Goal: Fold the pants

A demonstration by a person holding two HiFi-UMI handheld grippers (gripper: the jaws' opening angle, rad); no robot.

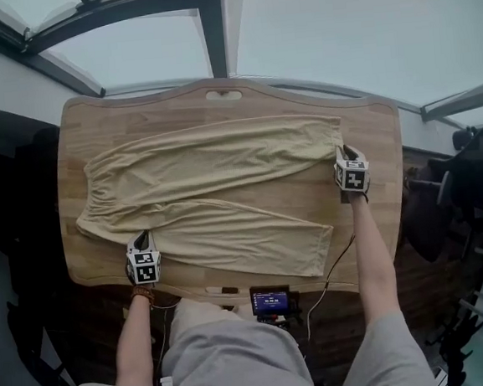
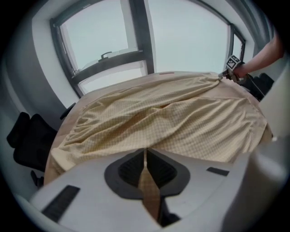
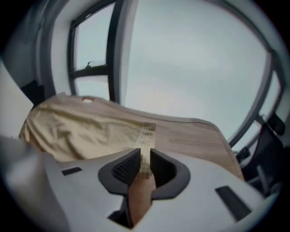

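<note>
Beige pants point(image 1: 216, 190) lie spread on the wooden table point(image 1: 378, 218), waistband to the left, both legs running right. My left gripper point(image 1: 143, 235) is shut, its tips at the near edge of the pants by the top of the near leg; in the left gripper view point(image 2: 145, 152) the cloth point(image 2: 172, 122) reaches the tips, but I see none between the pads. My right gripper point(image 1: 344, 149) stands at the hem of the far leg. In the right gripper view point(image 3: 145, 156) its jaws are slightly apart, and the hem point(image 3: 146, 133) lies in the gap.
A small device with a lit screen point(image 1: 272, 301) sits at the table's front edge, and a cable point(image 1: 336, 264) runs up from it. Black chairs stand to the left point(image 1: 16, 208) and right point(image 1: 468, 185). A handle cutout point(image 1: 223, 95) marks the far edge.
</note>
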